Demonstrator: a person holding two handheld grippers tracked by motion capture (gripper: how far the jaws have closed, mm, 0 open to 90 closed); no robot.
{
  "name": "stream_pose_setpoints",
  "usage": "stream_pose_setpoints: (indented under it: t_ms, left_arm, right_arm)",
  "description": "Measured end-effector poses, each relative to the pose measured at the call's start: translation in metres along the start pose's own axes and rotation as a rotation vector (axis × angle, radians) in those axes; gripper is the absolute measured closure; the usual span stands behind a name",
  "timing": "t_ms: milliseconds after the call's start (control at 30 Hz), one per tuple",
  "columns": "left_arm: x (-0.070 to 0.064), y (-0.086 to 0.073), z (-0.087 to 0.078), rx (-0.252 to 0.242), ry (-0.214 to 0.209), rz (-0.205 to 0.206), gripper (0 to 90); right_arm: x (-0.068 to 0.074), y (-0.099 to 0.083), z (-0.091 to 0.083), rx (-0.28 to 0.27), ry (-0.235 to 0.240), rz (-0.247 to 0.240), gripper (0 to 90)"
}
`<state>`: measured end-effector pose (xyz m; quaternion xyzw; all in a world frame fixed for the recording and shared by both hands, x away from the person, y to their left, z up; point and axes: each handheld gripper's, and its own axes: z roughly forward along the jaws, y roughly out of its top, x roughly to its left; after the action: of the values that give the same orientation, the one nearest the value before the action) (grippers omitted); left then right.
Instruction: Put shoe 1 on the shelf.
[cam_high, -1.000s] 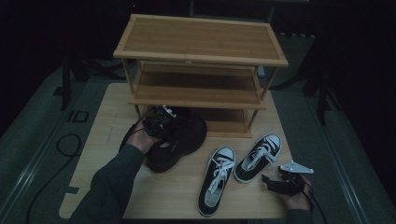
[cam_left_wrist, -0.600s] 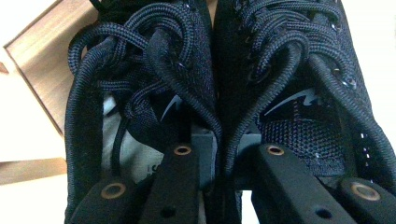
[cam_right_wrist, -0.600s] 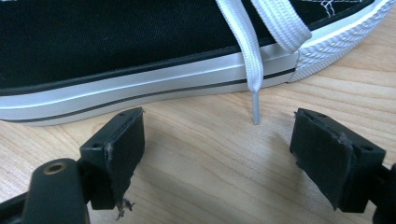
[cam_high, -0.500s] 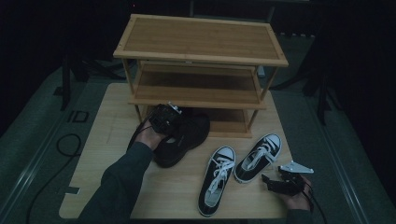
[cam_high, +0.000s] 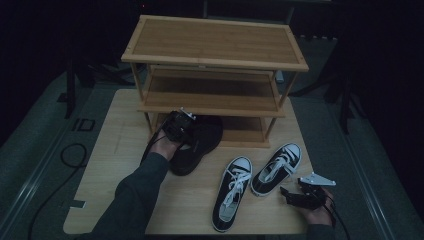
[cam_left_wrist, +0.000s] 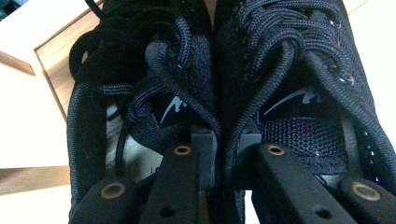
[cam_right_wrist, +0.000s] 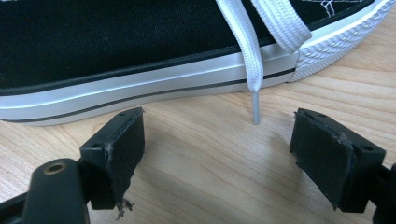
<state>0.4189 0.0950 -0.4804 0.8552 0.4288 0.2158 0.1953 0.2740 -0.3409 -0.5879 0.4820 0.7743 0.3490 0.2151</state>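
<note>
Two black shoes (cam_high: 196, 142) are held together by the left gripper (cam_high: 176, 125), which is clamped on their inner collars where the two shoes touch; in the left gripper view the jaws stand narrow, one inside each shoe (cam_left_wrist: 219, 84). The pair is at the front edge of the lowest shelf of the rack (cam_high: 215, 37), toes already under the middle shelf, heels out over the counter (cam_high: 115, 150). The left rack post is just beside the gripper, so room on that side is small. To the right, the lowest shelf is open up to the right post.

The right gripper (cam_high: 295, 196) rests near the front right corner of the counter, jaws wide apart and holding nothing. In the right gripper view its jaws (cam_right_wrist: 219, 154) point at the white sole of a sneaker (cam_right_wrist: 140, 51), close but apart from it, and a lace tip hangs down to the wood between them. Both sneakers (cam_high: 255, 180) lie side by side between the rack and the front edge, the right one near the gripper. The left half of the counter is bare wood.
</note>
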Motion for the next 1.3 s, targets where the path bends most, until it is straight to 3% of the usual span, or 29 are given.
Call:
stream_pose_setpoints:
  t_ms: [233, 633, 933, 1300]
  left_arm:
    - [-0.003, 0.007, 0.003, -0.002, 0.018, -0.029, 83.7]
    - [-0.013, 0.013, 0.008, -0.025, 0.055, -0.124, 83.0]
    - [-0.006, 0.007, 0.002, -0.005, -0.022, -0.072, 61.1]
    - [0.003, 0.0, -0.023, -0.019, -0.082, -0.009, 58.3]
  right_arm:
    - [0.0, 0.0, 0.0, 0.0, 0.0, 0.0, 17.6]
    - [0.0, 0.0, 0.0, 0.0, 0.0, 0.0, 17.5]
    - [0.0, 0.0, 0.0, 0.0, 0.0, 0.0, 17.5]
    - [0.0, 0.0, 0.0, 0.0, 0.0, -0.001, 17.5]
